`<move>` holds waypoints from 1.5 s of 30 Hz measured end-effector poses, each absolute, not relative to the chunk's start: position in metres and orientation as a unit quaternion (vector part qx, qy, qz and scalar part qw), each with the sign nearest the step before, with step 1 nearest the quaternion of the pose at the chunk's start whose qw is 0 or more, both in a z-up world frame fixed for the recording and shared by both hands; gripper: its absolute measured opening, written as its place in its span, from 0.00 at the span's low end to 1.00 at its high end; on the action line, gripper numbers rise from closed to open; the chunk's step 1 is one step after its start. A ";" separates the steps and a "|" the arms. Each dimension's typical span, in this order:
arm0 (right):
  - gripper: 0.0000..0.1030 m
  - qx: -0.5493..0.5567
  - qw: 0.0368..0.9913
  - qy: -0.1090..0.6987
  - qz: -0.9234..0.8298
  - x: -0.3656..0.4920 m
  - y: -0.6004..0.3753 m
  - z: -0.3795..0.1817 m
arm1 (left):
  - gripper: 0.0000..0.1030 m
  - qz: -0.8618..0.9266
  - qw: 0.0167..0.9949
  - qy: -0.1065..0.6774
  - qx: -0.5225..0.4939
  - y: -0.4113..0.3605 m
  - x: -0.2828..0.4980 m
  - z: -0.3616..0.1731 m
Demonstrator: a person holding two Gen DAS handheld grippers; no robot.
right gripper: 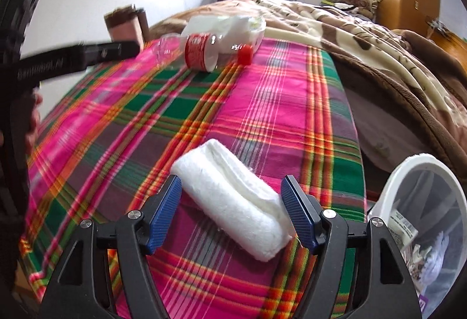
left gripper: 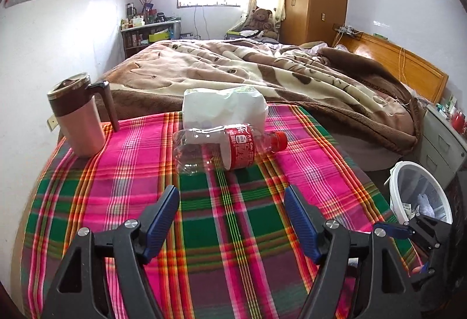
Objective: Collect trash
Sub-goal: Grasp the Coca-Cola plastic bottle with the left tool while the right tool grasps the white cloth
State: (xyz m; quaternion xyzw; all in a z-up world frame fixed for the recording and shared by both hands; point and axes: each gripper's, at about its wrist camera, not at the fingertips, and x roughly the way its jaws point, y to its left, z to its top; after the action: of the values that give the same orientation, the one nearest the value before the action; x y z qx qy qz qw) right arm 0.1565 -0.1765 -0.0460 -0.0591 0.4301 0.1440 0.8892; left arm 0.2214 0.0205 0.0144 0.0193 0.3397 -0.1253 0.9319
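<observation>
Left wrist view: left of the fingers and well ahead stands a pink travel mug (left gripper: pixel 80 117) with a brown lid, probably not trash. The left gripper (left gripper: pixel 232 199) hangs with its jaws wide apart and nothing between them. Straight ahead of the fingertips, apart from them, an empty plastic bottle (left gripper: pixel 227 148) lies on its side on the plaid cloth (left gripper: pixel 116 202), its red cap toward the right; a crumpled white bag (left gripper: pixel 224 109) lies just behind it.

In the right wrist view, the right gripper (right gripper: pixel 230 196) is also spread open, a folded white tissue wad (right gripper: pixel 233 199) lying between its fingers, seemingly not yet squeezed. Right of those fingers, the white-rimmed trash bin (right gripper: pixel 394 187) already holds scraps.

My judgement: some trash is binned; 3 pieces look left.
</observation>
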 end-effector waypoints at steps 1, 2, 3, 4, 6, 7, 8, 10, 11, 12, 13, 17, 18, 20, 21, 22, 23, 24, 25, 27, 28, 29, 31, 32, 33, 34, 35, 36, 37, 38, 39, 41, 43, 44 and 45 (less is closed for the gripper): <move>0.70 -0.063 0.888 0.432 0.143 0.158 -0.176 -0.047 | 0.74 -0.130 0.931 0.341 0.022 0.020 0.225 0.014; 0.70 -0.064 0.888 0.433 0.142 0.159 -0.175 -0.048 | 0.74 -0.131 0.931 0.341 0.026 0.019 0.230 0.015; 0.70 -0.063 0.886 0.437 0.142 0.160 -0.175 -0.048 | 0.74 -0.132 0.931 0.339 0.032 0.018 0.234 0.014; 0.70 -0.062 0.885 0.440 0.142 0.162 -0.176 -0.048 | 0.74 -0.133 0.931 0.338 0.039 0.016 0.238 0.014; 0.70 -0.059 0.884 0.443 0.138 0.163 -0.176 -0.048 | 0.75 -0.138 0.929 0.342 0.042 0.016 0.247 0.014; 0.70 -0.059 0.884 0.444 0.137 0.163 -0.176 -0.048 | 0.75 -0.143 0.927 0.346 0.042 0.016 0.253 0.014; 0.70 -0.061 0.884 0.443 0.135 0.162 -0.175 -0.048 | 0.75 -0.143 0.926 0.347 0.041 0.016 0.257 0.014; 0.61 -0.065 0.883 0.444 0.137 0.162 -0.173 -0.047 | 0.75 -0.141 0.926 0.347 0.051 0.015 0.266 0.013; 0.56 -0.063 0.882 0.444 0.141 0.163 -0.172 -0.045 | 0.75 -0.142 0.925 0.347 0.055 0.015 0.269 0.013; 0.50 -0.063 0.882 0.444 0.143 0.163 -0.171 -0.044 | 0.75 -0.146 0.925 0.347 0.059 0.015 0.273 0.013; 0.47 -0.063 0.883 0.443 0.143 0.163 -0.170 -0.043 | 0.75 -0.148 0.923 0.349 0.064 0.014 0.277 0.012; 0.33 -0.047 0.886 0.439 0.137 0.165 -0.171 -0.041 | 0.75 -0.141 0.922 0.351 0.082 0.013 0.291 0.010; 0.30 -0.039 0.888 0.437 0.135 0.165 -0.173 -0.040 | 0.75 -0.145 0.922 0.350 0.082 0.012 0.293 0.010; 0.27 -0.016 0.891 0.435 0.131 0.167 -0.177 -0.039 | 0.75 -0.149 0.921 0.350 0.086 0.011 0.297 0.009; 0.27 -0.008 0.892 0.433 0.126 0.168 -0.179 -0.039 | 0.75 -0.147 0.922 0.347 0.089 0.010 0.298 0.009; 0.26 -0.004 0.894 0.431 0.120 0.168 -0.181 -0.038 | 0.75 -0.149 0.922 0.346 0.095 0.009 0.300 0.010; 0.26 -0.001 0.896 0.429 0.114 0.169 -0.182 -0.038 | 0.75 -0.153 0.920 0.345 0.102 0.007 0.302 0.010; 0.26 0.002 0.898 0.427 0.109 0.169 -0.184 -0.038 | 0.75 -0.158 0.919 0.346 0.108 0.005 0.305 0.010; 0.26 0.008 0.899 0.426 0.103 0.169 -0.186 -0.038 | 0.75 -0.161 0.916 0.349 0.113 0.004 0.308 0.008; 0.26 0.021 0.899 0.427 0.097 0.172 -0.190 -0.038 | 0.75 -0.156 0.915 0.355 0.114 0.006 0.316 0.006; 0.26 0.025 0.899 0.427 0.095 0.172 -0.192 -0.039 | 0.75 -0.158 0.914 0.357 0.114 0.006 0.319 0.005; 0.26 0.026 0.899 0.428 0.093 0.173 -0.192 -0.040 | 0.75 -0.163 0.912 0.357 0.116 0.006 0.321 0.004; 0.26 0.027 0.898 0.430 0.093 0.175 -0.191 -0.042 | 0.75 -0.174 0.909 0.358 0.127 0.004 0.324 0.002; 0.26 0.028 0.897 0.431 0.093 0.175 -0.191 -0.042 | 0.75 -0.180 0.906 0.358 0.133 0.003 0.326 0.000; 0.26 0.030 0.897 0.432 0.093 0.176 -0.191 -0.043 | 0.75 -0.185 0.904 0.362 0.134 0.001 0.329 -0.002; 0.26 0.031 0.896 0.432 0.094 0.176 -0.190 -0.044 | 0.76 -0.194 0.898 0.371 0.134 0.000 0.332 -0.004; 0.26 0.031 0.895 0.434 0.095 0.177 -0.190 -0.044 | 0.77 -0.199 0.894 0.378 0.136 -0.001 0.333 -0.006; 0.26 0.031 0.896 0.433 0.095 0.177 -0.190 -0.044 | 0.77 -0.200 0.891 0.384 0.136 -0.002 0.333 -0.007; 0.26 0.032 0.896 0.432 0.096 0.176 -0.191 -0.043 | 0.77 -0.207 0.887 0.390 0.137 -0.004 0.332 -0.008; 0.26 0.034 0.896 0.433 0.096 0.177 -0.193 -0.043 | 0.77 -0.218 0.882 0.394 0.141 -0.006 0.329 -0.009; 0.26 0.036 0.896 0.433 0.097 0.177 -0.194 -0.043 | 0.77 -0.224 0.878 0.396 0.147 -0.010 0.327 -0.010; 0.26 0.042 0.896 0.432 0.097 0.177 -0.196 -0.044 | 0.77 -0.225 0.874 0.402 0.156 -0.014 0.323 -0.015; 0.26 0.048 0.895 0.432 0.097 0.177 -0.197 -0.044 | 0.77 -0.226 0.873 0.405 0.151 -0.017 0.324 -0.017; 0.26 0.048 0.895 0.432 0.096 0.177 -0.197 -0.044 | 0.77 -0.223 0.872 0.411 0.146 -0.016 0.326 -0.018; 0.26 0.046 0.896 0.432 0.096 0.176 -0.197 -0.044 | 0.77 -0.221 0.872 0.414 0.140 -0.016 0.328 -0.018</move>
State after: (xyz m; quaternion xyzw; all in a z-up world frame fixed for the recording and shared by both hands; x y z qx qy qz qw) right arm 0.1762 -0.1968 -0.0439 0.0464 0.4319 0.0958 0.8956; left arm 0.3284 -0.0162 -0.0184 0.1401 0.4143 -0.2211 0.8717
